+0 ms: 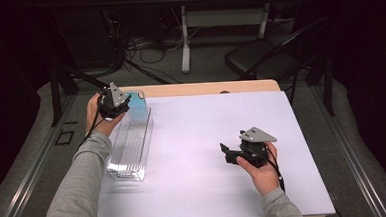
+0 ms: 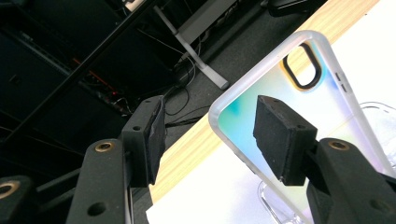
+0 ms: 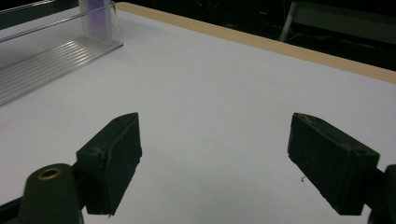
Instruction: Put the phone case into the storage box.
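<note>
- Our left gripper (image 2: 205,140) has its jaws parted, one pad in front of the translucent, blue-to-yellow phone case with a frosted rim (image 2: 299,116), the other well clear of it, so nothing is clamped.
- The case stands upright at the far end of the clear ribbed plastic tray (image 1: 133,146); we judge it could tip or slide if a pad brushes it on the way out.
- Our right gripper (image 3: 229,158) hangs wide and empty over the white tabletop (image 3: 210,93), too far off to catch a fall.
</note>
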`<state>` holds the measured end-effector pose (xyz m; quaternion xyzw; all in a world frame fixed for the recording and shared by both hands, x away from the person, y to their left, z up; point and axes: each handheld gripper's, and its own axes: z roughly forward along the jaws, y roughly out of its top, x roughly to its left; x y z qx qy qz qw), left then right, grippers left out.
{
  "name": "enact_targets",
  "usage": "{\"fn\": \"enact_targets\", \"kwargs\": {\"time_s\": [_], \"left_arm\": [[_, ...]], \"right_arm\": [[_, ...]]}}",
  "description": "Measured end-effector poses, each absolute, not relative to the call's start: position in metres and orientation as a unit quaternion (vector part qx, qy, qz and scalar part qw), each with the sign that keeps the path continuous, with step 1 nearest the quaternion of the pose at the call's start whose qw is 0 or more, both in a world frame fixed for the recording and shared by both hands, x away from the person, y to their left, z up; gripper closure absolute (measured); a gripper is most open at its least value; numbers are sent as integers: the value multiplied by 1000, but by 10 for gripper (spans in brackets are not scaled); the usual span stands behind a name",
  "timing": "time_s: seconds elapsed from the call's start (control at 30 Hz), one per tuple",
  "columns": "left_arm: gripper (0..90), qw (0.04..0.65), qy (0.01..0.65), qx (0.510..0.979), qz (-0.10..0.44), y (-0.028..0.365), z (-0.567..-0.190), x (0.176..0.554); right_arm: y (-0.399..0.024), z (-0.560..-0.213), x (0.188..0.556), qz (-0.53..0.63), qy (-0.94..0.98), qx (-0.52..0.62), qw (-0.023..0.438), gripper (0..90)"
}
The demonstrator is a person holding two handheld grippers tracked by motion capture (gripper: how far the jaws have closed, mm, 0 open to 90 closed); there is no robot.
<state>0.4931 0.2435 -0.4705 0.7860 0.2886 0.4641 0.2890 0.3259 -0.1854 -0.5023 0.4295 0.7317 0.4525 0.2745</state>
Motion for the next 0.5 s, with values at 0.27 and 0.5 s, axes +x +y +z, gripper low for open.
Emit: {"fn": "enact_targets", "kwargs": {"time_s": [0.27,0.5], "left_arm": [[441,293,279,789,463,243,-468,488],[441,297,280,787,463,248,-467,482]], "right_arm": [[-184,-503,327,455,732,426,276,172],[-183,-503,327,457,731,425,275,172]]}}
